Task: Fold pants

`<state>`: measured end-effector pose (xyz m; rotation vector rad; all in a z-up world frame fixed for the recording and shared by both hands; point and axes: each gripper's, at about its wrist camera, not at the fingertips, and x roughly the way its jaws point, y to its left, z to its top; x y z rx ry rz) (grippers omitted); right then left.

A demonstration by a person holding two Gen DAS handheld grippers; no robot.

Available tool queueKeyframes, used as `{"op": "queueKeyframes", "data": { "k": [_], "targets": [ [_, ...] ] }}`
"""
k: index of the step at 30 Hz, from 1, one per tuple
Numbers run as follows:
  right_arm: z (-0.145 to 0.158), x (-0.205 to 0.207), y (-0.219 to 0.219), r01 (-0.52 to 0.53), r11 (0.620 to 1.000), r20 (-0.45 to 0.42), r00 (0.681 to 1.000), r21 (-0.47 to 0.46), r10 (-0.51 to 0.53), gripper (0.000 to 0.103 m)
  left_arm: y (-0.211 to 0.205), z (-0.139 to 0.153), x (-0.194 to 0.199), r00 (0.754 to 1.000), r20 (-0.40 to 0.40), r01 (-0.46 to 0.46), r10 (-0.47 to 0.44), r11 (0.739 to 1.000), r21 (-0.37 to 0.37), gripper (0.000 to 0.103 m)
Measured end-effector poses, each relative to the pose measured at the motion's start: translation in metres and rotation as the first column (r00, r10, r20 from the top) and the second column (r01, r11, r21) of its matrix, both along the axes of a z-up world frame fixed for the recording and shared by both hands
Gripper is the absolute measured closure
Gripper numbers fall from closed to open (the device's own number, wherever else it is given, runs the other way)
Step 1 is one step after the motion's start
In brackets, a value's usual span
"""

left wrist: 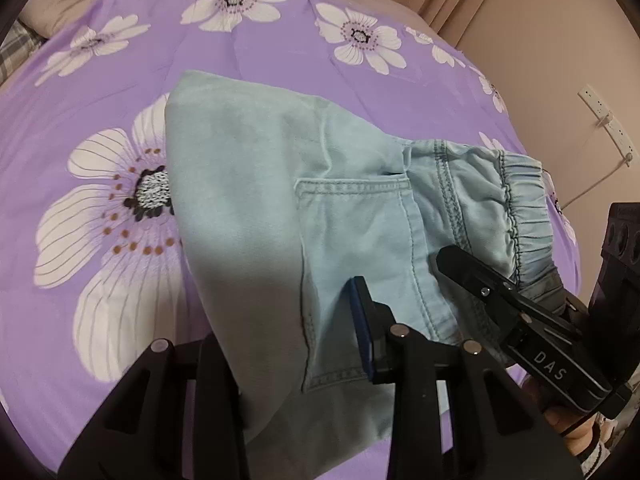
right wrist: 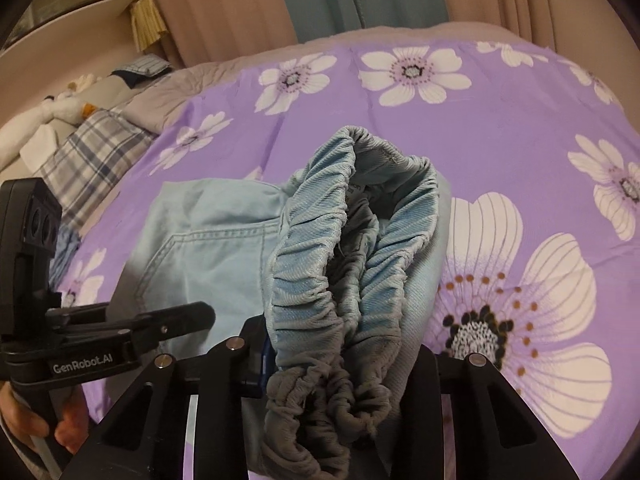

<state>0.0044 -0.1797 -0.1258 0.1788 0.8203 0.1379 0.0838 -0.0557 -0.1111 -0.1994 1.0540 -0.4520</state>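
On the bed, over the purple flowered sheet (left wrist: 280, 64), the pants (left wrist: 248, 200) hang and drape between my two tools, pale blue denim with the back pocket (left wrist: 352, 232) facing up. Starting at my left: my left gripper (left wrist: 304, 364) pinches the cloth at the side edge below that pocket, one blue-padded finger plain on top and the other hidden under the fabric, so I judge them pressed on the pants and not spread. From here the garment's long axis runs away from me up and to the left, with the folded leg part lying on the sheet toward the big white flower (left wrist: 112, 240). Further right, the elastic waistband (left wrist: 520, 216) bunches toward my right gripper (right wrist: 332, 392), whose fingers are closed around the gathered band; the cloth spills thickly over them.

What the next move turns on, I think: both grips sit at the waist end, close beside each other, and the free length lies ahead on the bed. Carrying the waist forward over that length looks like the natural fold, and neither hand is clearly nearer to it.

The left view shows the pocket side and how flat the far part lies. The right view alone shows the open mouth of the waistband, its inside label, and the plaid pillow (right wrist: 92, 152) at the bed's far left.
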Motion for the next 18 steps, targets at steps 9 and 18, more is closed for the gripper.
{"op": "queueKeyframes", "data": {
  "k": [9, 18],
  "targets": [
    [0.02, -0.021, 0.022, -0.067, 0.997, 0.055, 0.996, -0.033, 0.069, 0.067, 0.015, 0.015, -0.032, 0.999, 0.03, -0.028, 0.027, 1.0, 0.009, 0.071],
    [0.028, -0.034, 0.037, -0.121, 0.992, 0.071, 0.99, -0.03, 0.123, 0.067, 0.031, 0.025, -0.055, 0.997, 0.039, -0.064, 0.063, 0.998, 0.009, 0.071]
  ]
}}
